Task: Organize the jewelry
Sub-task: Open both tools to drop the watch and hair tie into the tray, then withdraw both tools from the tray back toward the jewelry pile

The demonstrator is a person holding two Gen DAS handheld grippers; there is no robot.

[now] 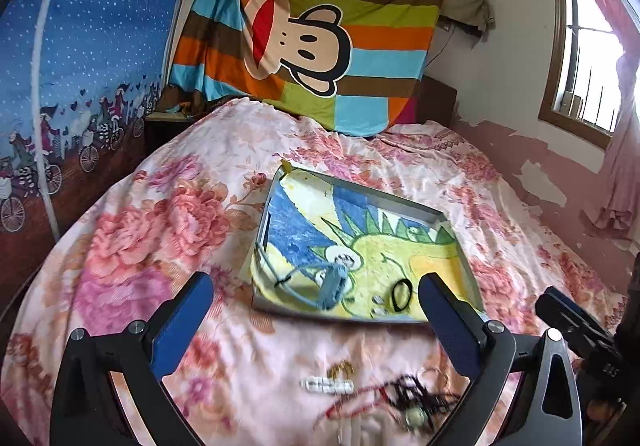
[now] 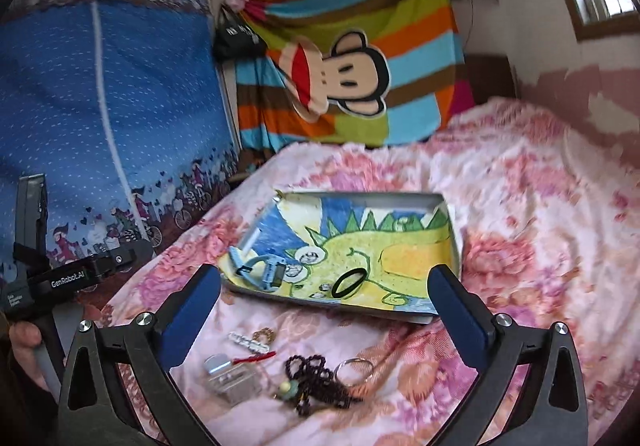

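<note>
A metal tray (image 1: 404, 203) (image 2: 360, 198) lined with a dinosaur drawing lies on the flowered bed. In it are a light blue watch (image 1: 332, 284) (image 2: 264, 274), a black ring band (image 1: 401, 294) (image 2: 349, 282) and small silver pieces (image 1: 378, 305). On the bedspread before the tray lie a dark bead string (image 1: 416, 396) (image 2: 316, 382), a white bar clip (image 1: 328, 385) (image 2: 249, 342), a gold piece (image 2: 264, 334), a metal ring (image 2: 354, 368), a red cord (image 2: 254, 359) and a clear small box (image 2: 232, 380). My left gripper (image 1: 316, 320) and right gripper (image 2: 324, 306) are both open and empty above these.
A striped monkey blanket (image 1: 312, 45) hangs at the bed's head. A blue fabric wardrobe (image 2: 100, 105) stands at the left. A window (image 1: 588, 45) and a peeling pink wall are at the right. The left gripper's body (image 2: 68, 278) shows in the right wrist view.
</note>
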